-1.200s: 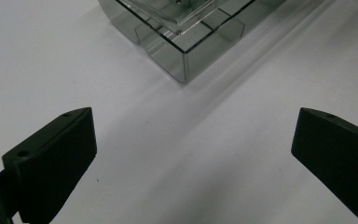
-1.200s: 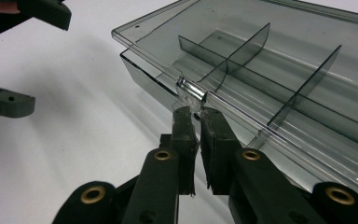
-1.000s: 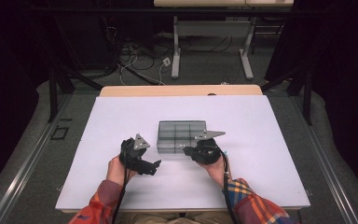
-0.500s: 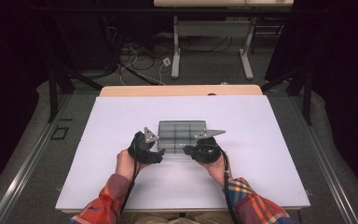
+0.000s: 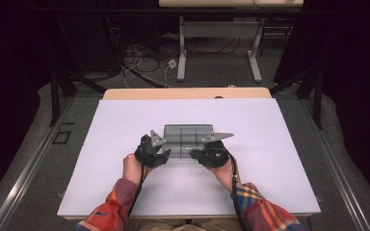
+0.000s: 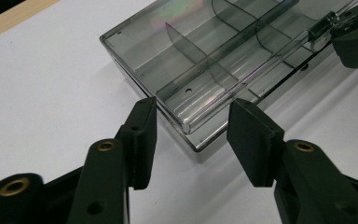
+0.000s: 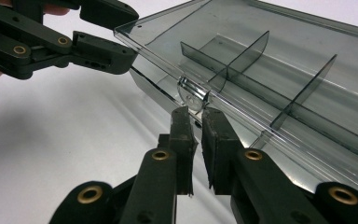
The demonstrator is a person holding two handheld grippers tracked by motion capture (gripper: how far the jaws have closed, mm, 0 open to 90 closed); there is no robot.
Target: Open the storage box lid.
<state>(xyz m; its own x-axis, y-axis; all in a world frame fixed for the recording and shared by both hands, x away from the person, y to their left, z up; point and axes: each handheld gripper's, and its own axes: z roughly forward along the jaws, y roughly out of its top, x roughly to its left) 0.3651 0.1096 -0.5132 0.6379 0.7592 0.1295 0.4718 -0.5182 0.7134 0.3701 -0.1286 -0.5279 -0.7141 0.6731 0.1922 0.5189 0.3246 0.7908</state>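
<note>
A smoky clear compartment box point(image 5: 188, 137) lies mid-table, its lid point(image 7: 242, 42) raised a little along the front edge. My right gripper point(image 7: 198, 114) is shut on the lid's small latch point(image 7: 193, 95) and shows again at the box's front right point(image 5: 195, 154). My left gripper point(image 6: 193, 109) straddles the lid's front left corner point(image 6: 186, 123). Its jaws have just been closing, and a gap remains between each pad and the lid. From above the left gripper point(image 5: 161, 155) sits at the box's front left. Dividers point(image 6: 205, 60) split the empty inside.
The box rests on a white tabletop point(image 5: 125, 192) with a wooden strip point(image 5: 188, 93) along its far edge. Beyond the table, desk legs point(image 5: 182, 53) and cables point(image 5: 139, 62) lie on the floor. Plaid sleeves point(image 5: 260, 211) come in from the near edge.
The left gripper has moved right, up to the box's front left corner, and its jaws have narrowed around the lid corner. The right gripper has stayed on the latch.
</note>
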